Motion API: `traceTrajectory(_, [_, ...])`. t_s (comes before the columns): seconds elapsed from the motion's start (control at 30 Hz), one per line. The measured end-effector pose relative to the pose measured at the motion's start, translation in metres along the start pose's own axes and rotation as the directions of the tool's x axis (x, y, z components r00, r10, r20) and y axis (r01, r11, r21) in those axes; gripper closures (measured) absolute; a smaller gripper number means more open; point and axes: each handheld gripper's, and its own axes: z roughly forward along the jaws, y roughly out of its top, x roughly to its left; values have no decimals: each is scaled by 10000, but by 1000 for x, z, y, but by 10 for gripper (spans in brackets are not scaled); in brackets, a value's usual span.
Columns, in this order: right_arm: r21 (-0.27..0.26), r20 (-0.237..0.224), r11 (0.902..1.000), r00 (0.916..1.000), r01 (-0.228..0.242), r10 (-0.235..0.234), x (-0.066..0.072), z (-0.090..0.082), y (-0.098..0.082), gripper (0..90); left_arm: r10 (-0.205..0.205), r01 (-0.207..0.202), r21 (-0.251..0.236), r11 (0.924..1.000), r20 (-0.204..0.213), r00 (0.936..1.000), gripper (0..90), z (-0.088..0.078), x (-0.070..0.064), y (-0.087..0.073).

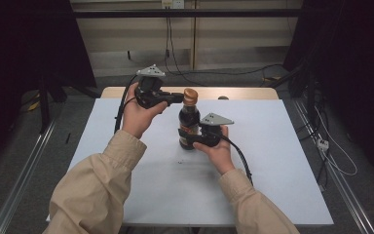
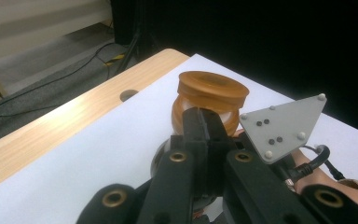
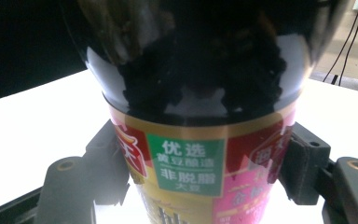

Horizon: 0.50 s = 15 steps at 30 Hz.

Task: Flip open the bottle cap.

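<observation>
While the bottle (image 1: 189, 126) stands mid-table toward the far edge with bare mat all round, the right gripper (image 1: 187, 138) clamps its body. Left gripper view: left gripper (image 2: 207, 122), jaws closed together, against the brown cap (image 2: 212, 93). Right gripper view: jaws squeezing the label (image 3: 193, 165).

Both forearms enter from the bottom of the high view in loose beige sleeves (image 1: 95, 187) with ribbed cuffs at the wrists. The left gripper (image 1: 175, 97), at upper centre of that frame, is matte black and carries a grey three-cornered plate (image 1: 151, 71); a black cable (image 1: 120, 109) loops off its body. The right gripper (image 1: 182, 136), at mid-frame, wears the same grey plate, and a black cable runs back along the sleeve. In the left gripper view, brass-coloured screw sockets sit in the black jaw links at the bottom of the frame, and the other gripper's plate at centre right bears small white and dark studs.
</observation>
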Motion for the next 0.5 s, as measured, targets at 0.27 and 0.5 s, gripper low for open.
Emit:
traceTrajectory(0.27, [-17, 28, 10000, 10000, 4, -4, 0, 0, 0, 301, -27, 26, -19, 10000, -20, 10000, 900, 0, -1, 2])
traceTrajectory(0.5, [-48, 26, 10000, 10000, 4, -4, 0, 0, -1, 301, -16, 16, 15, 10000, -62, 10000, 900, 0, -1, 3])
